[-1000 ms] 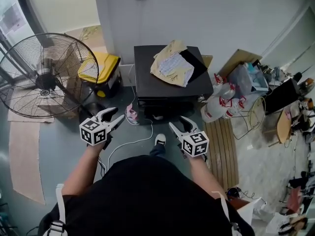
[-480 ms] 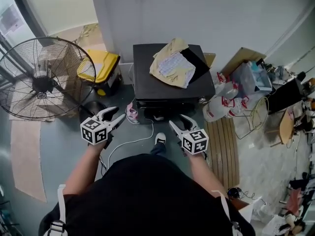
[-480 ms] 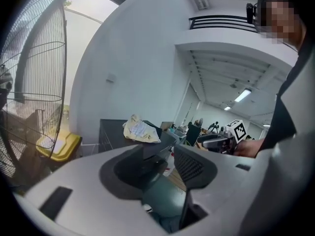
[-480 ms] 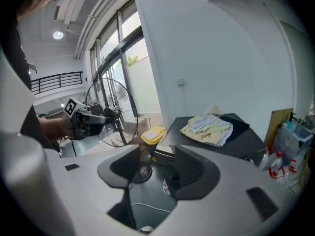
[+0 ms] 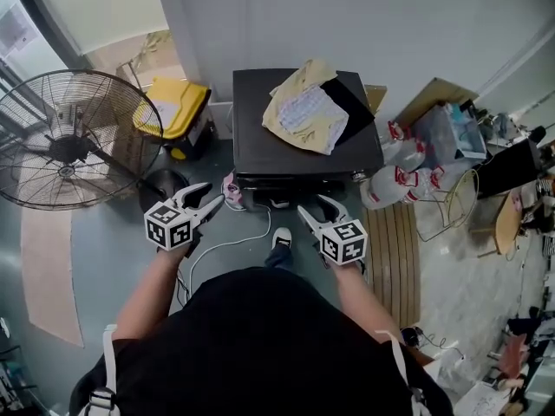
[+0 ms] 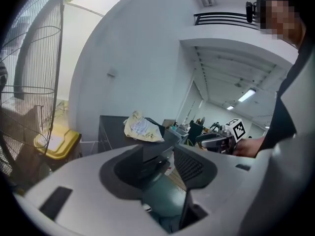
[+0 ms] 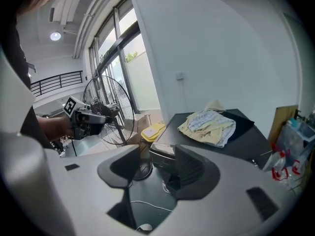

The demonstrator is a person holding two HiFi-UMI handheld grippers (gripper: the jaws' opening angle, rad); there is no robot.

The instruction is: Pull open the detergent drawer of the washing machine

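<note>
Two open, empty grippers, the left gripper and right gripper, hover near the black washing machine, cloth on top. Its drawer, unclear on the front panel, probably slides stiffly; grip its front lip.

The left gripper and right gripper are both held in the air just short of the washing machine's front, the left off its left corner and the right before its right half. Each one's jaws stand apart with nothing between them. Both forearms reach forward from the torso towards the machine.
</note>
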